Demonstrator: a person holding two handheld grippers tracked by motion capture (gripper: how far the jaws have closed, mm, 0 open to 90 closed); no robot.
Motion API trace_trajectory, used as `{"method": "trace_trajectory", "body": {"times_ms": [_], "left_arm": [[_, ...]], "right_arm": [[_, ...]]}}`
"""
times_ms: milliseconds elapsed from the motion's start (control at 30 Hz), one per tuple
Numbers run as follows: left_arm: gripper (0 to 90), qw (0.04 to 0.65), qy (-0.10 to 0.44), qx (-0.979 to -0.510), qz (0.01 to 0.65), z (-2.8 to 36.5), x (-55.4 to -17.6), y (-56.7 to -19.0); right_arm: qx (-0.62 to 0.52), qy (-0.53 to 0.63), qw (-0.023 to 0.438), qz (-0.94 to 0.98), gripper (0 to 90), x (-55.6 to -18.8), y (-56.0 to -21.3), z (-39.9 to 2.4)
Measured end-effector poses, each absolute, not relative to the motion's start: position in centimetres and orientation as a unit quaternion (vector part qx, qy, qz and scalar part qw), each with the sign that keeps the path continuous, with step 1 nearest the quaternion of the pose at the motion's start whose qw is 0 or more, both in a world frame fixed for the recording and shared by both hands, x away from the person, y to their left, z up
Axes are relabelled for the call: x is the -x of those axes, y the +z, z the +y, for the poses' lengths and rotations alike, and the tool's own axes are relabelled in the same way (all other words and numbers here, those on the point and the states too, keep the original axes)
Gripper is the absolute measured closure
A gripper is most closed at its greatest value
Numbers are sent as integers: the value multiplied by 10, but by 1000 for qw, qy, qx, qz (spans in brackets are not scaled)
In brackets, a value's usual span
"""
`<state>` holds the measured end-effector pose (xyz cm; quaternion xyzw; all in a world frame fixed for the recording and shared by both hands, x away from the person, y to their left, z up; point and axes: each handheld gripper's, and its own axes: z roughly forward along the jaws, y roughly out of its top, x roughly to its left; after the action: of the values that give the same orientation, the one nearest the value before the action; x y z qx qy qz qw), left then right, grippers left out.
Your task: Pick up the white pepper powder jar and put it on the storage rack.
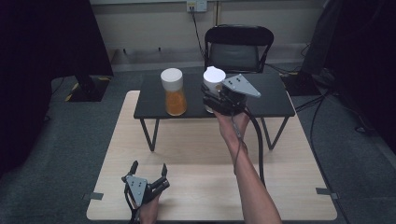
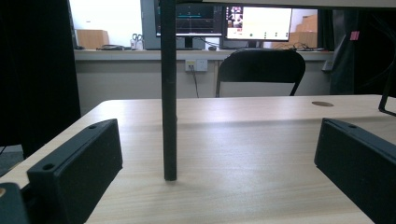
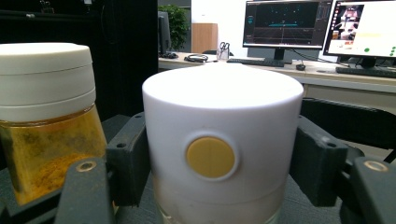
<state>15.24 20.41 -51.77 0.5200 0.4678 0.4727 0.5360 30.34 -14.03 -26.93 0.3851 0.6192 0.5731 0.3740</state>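
Observation:
A white-lidded jar point(image 1: 214, 79) stands on the small black raised table point(image 1: 266, 100), and my right gripper point(image 1: 215, 99) is shut on it. In the right gripper view the jar's white lid point(image 3: 223, 140), with a round yellow spot on its side, sits tight between both black jaws. To its left stands a second jar point(image 1: 173, 92) with a white lid and orange powder point(image 3: 44, 144), apart from my gripper. My left gripper point(image 1: 148, 169) rests low on the wooden table point(image 1: 196, 154) near its front edge, jaws wide apart with nothing between them.
A black leg point(image 2: 168, 93) of the raised table stands on the wood ahead of my left gripper. A black folding chair point(image 1: 238, 46) stands behind the tables. Dark screens flank both sides, and cables lie on the floor at the right.

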Motion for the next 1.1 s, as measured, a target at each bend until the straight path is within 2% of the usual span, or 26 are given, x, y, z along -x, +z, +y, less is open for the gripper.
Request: {"method": "trace_trajectory", "body": {"times_ms": [767,900,1033,1100], "left_arm": [[3,536,473,-520,468,204,-152,-518],[3,536,473,-520,468,204,-152,-518],[3,536,473,-520,468,204,-152,-518],[3,536,473,-520,468,204,-152,-518]], "right_arm": [[-390,576,362,620,286,-306,-267,-144],[-388,586,369,608,164,-304,-271,-144],[-393,581,388,598,1,-302,-273,-138],[-390,581,398,593,0,-301,-276,-136]]}}
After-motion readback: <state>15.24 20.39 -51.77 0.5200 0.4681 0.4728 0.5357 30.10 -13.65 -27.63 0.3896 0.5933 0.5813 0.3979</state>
